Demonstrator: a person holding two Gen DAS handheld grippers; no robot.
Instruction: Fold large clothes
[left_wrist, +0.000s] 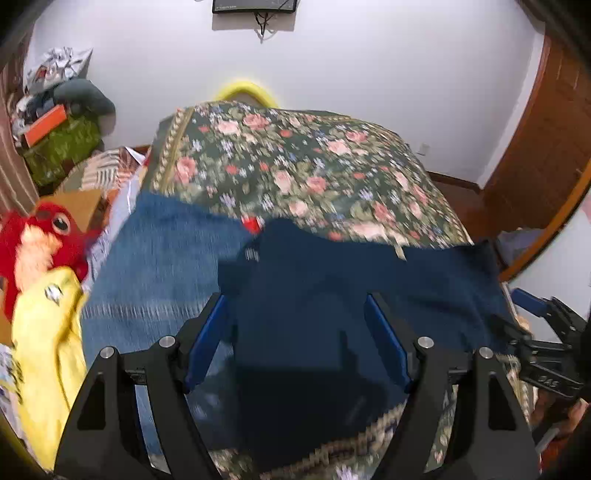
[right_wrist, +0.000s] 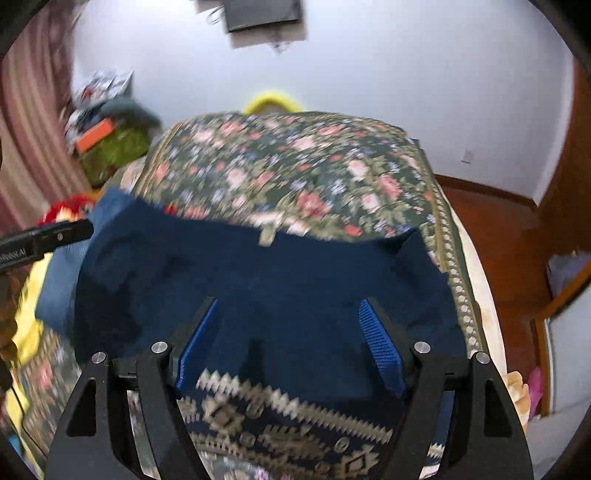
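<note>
Both hand-held grippers, left (left_wrist: 295, 343) and right (right_wrist: 291, 343), hovered wide open and empty above the navy garment (right_wrist: 258, 273) (apparently part-folded, further folds likely remaining) on the floral bed (left_wrist: 295, 166).

A floral bedspread (left_wrist: 295, 162) of pink roses on dark green covered the bed, edged with a pale patterned border (right_wrist: 456, 284). Beside it, on the left, lay a red plush toy (left_wrist: 40, 236) with a big black eye, touching a yellow plush (left_wrist: 44, 350) below it. Further back stood a cluttered heap — an orange box (left_wrist: 46, 123) on something green. A dark screen (left_wrist: 255, 5) hung on the white wall (left_wrist: 388, 62); a wooden door (left_wrist: 543, 129) stood at right.
</note>
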